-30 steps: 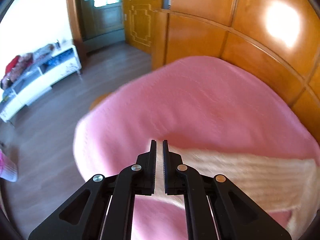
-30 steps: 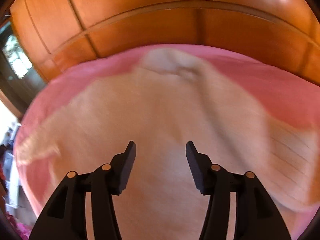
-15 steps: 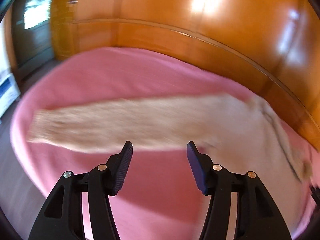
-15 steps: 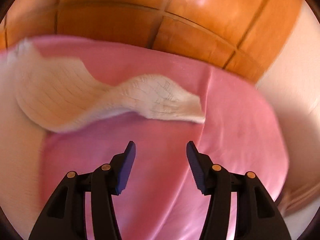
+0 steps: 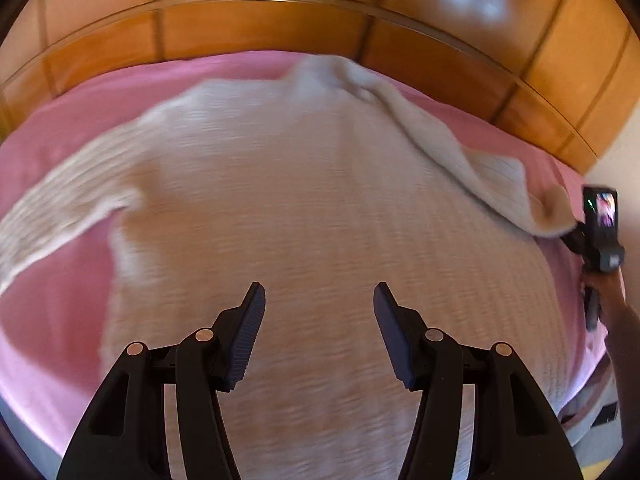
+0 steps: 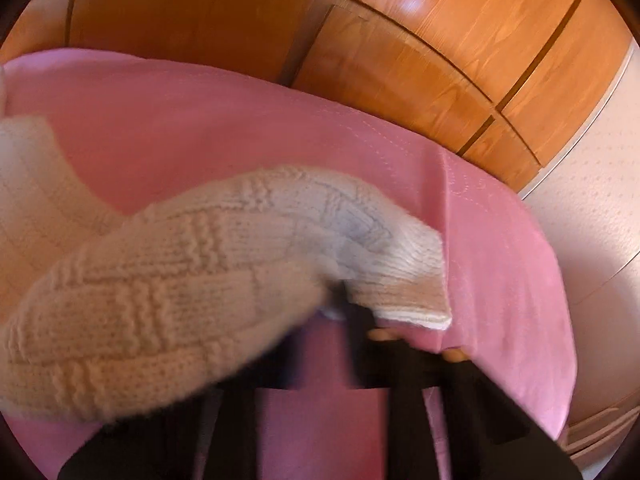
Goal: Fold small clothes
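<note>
One cream knitted sweater lies spread front-up across a pink bedsheet, with a glossy wooden headboard behind it. In the left wrist view, the left gripper hovers over the lower body of the sweater with its jaws wide apart and nothing between them. One sleeve trails out flat to the left; the other runs to the right edge, where the right gripper appears, the cuff end at its tip. In the right wrist view, that sleeve arches up thickly in front of the lens, its cuff draped down over the fingers and hiding them; the tips cannot be seen, though the lifted cuff suggests a pinch. The knit looks soft, bulky and limp, likely to sag and stretch rather than hold a crease, and not slippery. Good places to take hold seem to be the cuff, shoulder seam and hem.
</note>
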Demonstrator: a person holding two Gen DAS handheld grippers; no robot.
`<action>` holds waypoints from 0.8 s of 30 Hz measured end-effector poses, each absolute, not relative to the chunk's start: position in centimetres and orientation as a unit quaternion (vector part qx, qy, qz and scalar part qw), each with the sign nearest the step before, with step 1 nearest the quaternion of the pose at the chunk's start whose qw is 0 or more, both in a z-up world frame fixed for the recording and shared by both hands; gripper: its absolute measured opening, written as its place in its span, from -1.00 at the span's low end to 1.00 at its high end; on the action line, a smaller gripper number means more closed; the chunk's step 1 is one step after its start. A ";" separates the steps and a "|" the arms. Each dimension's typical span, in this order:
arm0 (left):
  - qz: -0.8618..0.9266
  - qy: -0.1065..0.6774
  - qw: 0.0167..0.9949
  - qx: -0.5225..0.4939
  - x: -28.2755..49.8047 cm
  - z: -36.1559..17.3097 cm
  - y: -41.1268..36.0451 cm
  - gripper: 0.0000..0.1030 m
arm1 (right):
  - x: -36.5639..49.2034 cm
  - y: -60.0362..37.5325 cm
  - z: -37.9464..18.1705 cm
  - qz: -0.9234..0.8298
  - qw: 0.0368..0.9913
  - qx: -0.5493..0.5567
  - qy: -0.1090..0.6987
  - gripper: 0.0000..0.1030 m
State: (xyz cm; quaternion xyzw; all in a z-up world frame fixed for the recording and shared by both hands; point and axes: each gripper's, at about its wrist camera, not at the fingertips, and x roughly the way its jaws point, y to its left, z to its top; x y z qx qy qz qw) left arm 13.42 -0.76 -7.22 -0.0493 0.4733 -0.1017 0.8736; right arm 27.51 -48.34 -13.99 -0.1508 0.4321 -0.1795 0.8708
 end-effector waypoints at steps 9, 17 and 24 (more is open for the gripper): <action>-0.193 0.493 0.848 0.014 18.9 -9.3 -9.6 0.08 | 17.1 -49.5 -1.7 -0.123 0.906 -0.140 0.381 -0.92; -0.220 0.495 0.840 0.006 26.2 -10.0 -14.7 0.22 | 12.3 -52.4 4.2 -0.149 0.900 -0.117 0.393 -0.94; -0.190 0.476 0.859 0.014 34.9 -7.7 -19.3 0.23 | 18.3 -59.2 2.0 -0.207 0.883 -0.040 0.418 -1.00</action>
